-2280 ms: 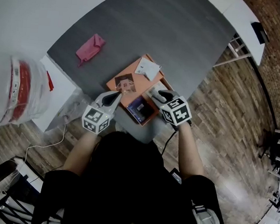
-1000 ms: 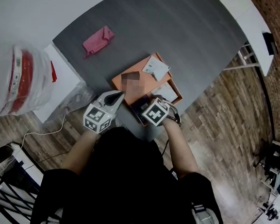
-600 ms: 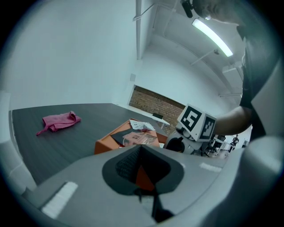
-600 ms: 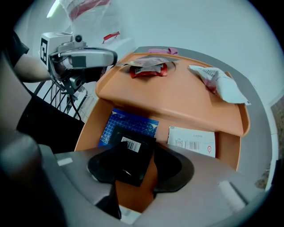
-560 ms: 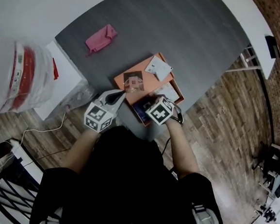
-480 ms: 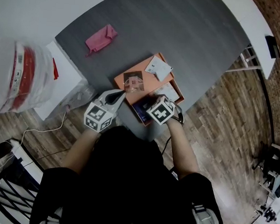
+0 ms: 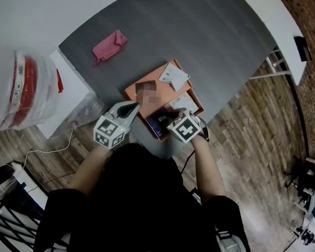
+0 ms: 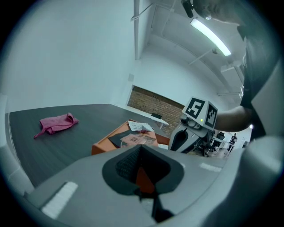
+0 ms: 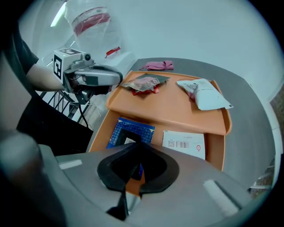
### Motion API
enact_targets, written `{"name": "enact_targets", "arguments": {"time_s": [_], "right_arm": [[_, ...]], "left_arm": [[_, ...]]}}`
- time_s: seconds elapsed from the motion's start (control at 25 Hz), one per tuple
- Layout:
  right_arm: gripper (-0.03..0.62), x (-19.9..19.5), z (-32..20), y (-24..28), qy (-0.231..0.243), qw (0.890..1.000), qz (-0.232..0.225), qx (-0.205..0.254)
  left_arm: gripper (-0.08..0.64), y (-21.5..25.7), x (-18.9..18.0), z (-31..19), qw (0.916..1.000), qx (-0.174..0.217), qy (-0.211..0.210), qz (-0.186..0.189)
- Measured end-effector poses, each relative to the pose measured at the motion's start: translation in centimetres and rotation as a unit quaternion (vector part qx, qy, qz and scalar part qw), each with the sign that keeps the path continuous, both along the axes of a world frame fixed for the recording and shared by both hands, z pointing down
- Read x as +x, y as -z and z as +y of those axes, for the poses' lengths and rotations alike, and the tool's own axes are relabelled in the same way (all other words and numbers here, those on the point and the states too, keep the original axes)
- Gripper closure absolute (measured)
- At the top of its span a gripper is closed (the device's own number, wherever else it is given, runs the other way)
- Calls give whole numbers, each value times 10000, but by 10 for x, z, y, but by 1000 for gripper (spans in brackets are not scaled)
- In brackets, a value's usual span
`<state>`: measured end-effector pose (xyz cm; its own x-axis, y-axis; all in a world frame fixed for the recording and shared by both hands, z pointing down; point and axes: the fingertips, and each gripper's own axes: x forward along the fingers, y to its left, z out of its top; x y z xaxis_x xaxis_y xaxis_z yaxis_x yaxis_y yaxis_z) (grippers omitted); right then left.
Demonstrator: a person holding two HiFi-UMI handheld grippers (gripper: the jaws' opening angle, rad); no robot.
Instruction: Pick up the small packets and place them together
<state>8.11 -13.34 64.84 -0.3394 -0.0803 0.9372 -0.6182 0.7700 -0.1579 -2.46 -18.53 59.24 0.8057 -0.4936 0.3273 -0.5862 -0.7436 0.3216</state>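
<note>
Your right gripper (image 7: 168, 118) has come up and back a little over the near end of the orange box (image 9: 98, 128) since a second ago, while your left gripper (image 7: 132, 107) has kept its place beside the box's left corner. The right gripper's jaws have just been closing and now stand together. They meet at the near edge of the blue packet (image 9: 133, 128), a sliver of blue shows between the pads, and the box floor is visible just below it. The rest of that packet lies in the open near part of the box, just beside a white packet (image 9: 184, 142) with a barcode on its left.

Farther in, an orange lid (image 9: 173, 111) covers the far part of the box. On it lie a reddish packet (image 9: 144, 83) at the far left and a crumpled white packet (image 9: 205, 95) at the far right, well apart from each other.

Your left gripper points nearly level toward the box with its jaws together and nothing between them. A pink cloth (image 7: 108, 46) sits on the grey worktop (image 7: 209, 39), well away from the box.
</note>
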Motion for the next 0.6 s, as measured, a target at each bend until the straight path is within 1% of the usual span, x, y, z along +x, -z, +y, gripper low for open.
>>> {"name": "enact_targets", "arguments": {"time_s": [0.16, 0.28, 0.48, 0.6], "right_arm": [[589, -2, -1, 16, 2, 9998, -56, 189], [589, -1, -6, 32, -146, 9990, -211, 355], [589, 12, -12, 60, -635, 9939, -714, 554], [589, 25, -18, 72, -1041, 9869, -1044, 656]], "left_arm": [[560, -1, -1, -4, 10000, 17, 13, 25], [560, 1, -1, -8, 10000, 41, 22, 35], [560, 5, 0, -12, 9999, 84, 5, 62], [560, 5, 1, -14, 9999, 105, -22, 63]]}}
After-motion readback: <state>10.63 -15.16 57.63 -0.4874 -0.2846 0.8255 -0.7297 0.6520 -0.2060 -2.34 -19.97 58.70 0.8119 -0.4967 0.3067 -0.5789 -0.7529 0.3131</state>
